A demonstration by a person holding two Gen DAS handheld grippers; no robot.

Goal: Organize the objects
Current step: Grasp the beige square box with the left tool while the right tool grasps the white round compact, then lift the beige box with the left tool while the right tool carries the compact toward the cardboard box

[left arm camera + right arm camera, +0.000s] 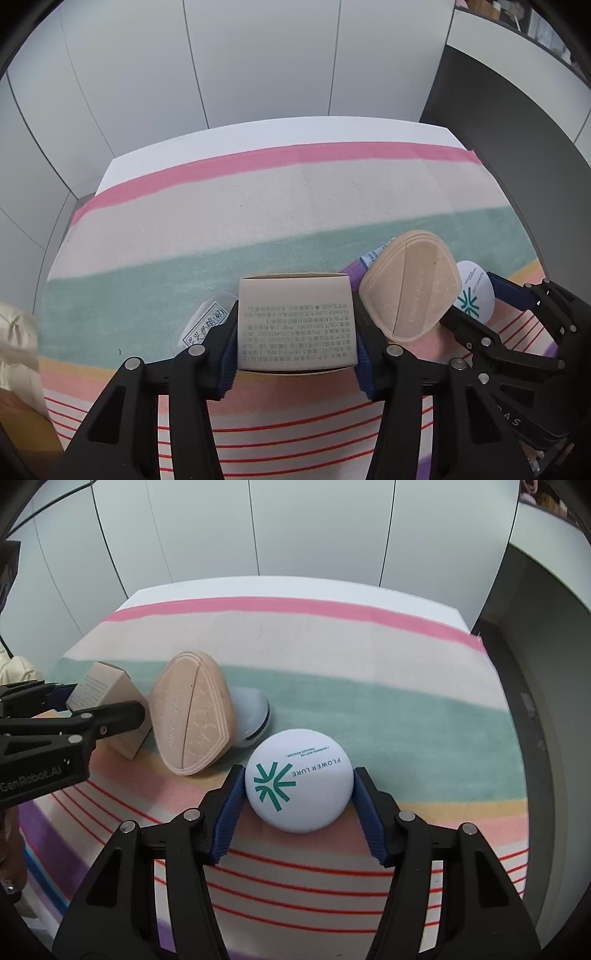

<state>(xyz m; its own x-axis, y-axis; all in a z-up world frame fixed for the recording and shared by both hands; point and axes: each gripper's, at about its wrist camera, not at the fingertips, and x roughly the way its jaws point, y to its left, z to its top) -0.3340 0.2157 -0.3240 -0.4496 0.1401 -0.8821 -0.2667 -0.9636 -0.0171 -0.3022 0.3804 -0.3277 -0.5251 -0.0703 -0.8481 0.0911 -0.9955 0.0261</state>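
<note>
My left gripper [295, 332] is shut on a beige printed box [297, 321], its blue pads pressed on both sides. The box also shows in the right wrist view [110, 694]. My right gripper [299, 794] is shut on a white round compact [299, 779] with a teal logo; it also shows in the left wrist view [474, 291]. A peach rounded-diamond case [194, 712] leans tilted between the two; it also shows in the left wrist view [410, 284]. A white domed item [253, 716] lies behind the case.
A striped cloth [369, 657] covers the table. A clear packet with a blue label [203, 321] lies left of the box. A purple tube [356, 267] lies behind the peach case. White wall panels stand behind; a dark cabinet [498, 110] is at right.
</note>
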